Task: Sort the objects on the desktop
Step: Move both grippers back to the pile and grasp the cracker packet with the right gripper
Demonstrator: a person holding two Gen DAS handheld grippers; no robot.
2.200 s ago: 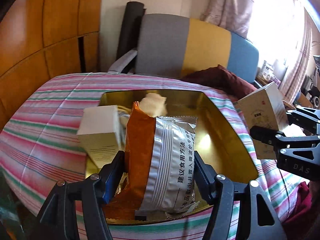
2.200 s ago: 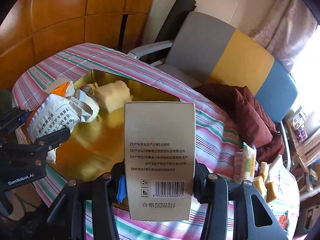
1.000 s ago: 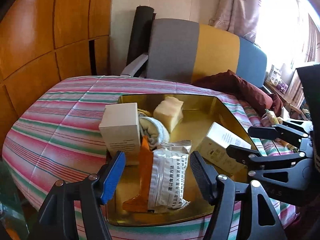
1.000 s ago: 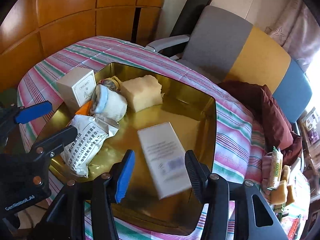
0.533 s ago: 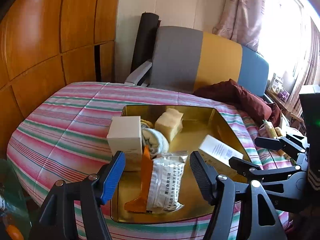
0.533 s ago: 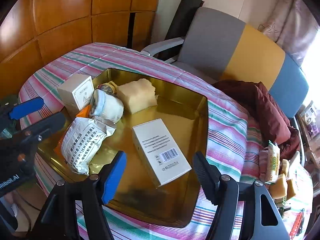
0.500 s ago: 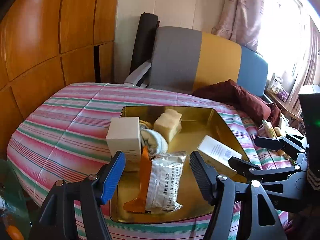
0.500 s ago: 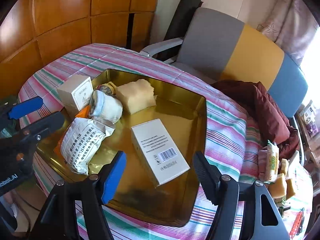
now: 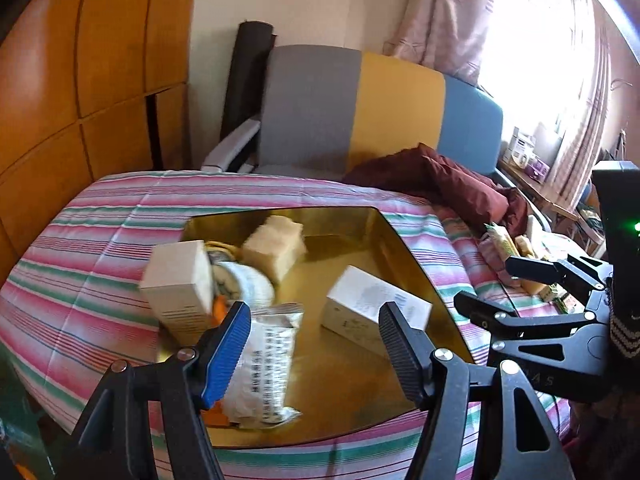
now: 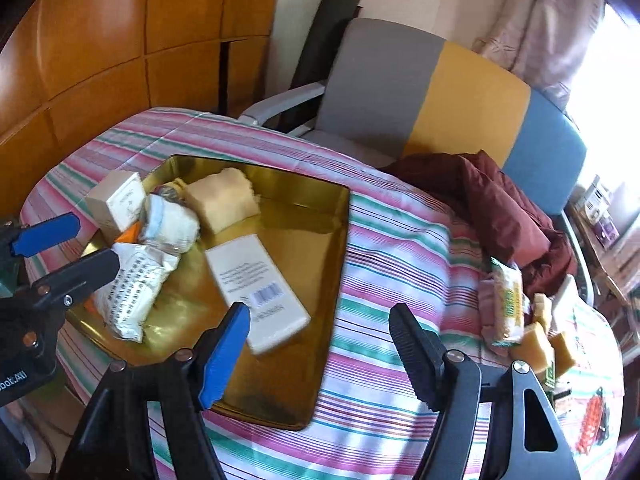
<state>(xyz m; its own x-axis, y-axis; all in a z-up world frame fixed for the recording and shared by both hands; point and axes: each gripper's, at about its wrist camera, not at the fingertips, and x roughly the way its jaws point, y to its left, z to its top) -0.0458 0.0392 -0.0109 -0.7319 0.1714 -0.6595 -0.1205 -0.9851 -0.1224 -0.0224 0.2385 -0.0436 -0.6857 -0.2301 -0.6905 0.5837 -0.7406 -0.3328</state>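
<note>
Both grippers have just let go of what they carried into the gold tray [image 10: 340, 236] and are backing up and away from it. The right gripper [image 10: 320, 350] stands with its jaws wide apart and nothing between them; it opened within the last second, and the white barcoded box [image 10: 256, 284] it held upright a couple of seconds ago now lies flat in the tray, just ahead of and to the left of its blue fingertip. The left gripper [image 9: 314, 354] is likewise open and empty; the orange-and-silver food packet [image 9: 264, 368] it had clamped now rests on the tray floor directly below and ahead of its fingers, beside the small cream box [image 9: 178, 284], the rolled cloth [image 9: 248, 284] and the yellow sponge block [image 9: 274, 248] farther ahead. Two more items are thus sorted. To the right of the right gripper, a cluster of snack packets [image 10: 508, 300] lies on the striped cloth [image 10: 392, 240], likely the next to collect.
</note>
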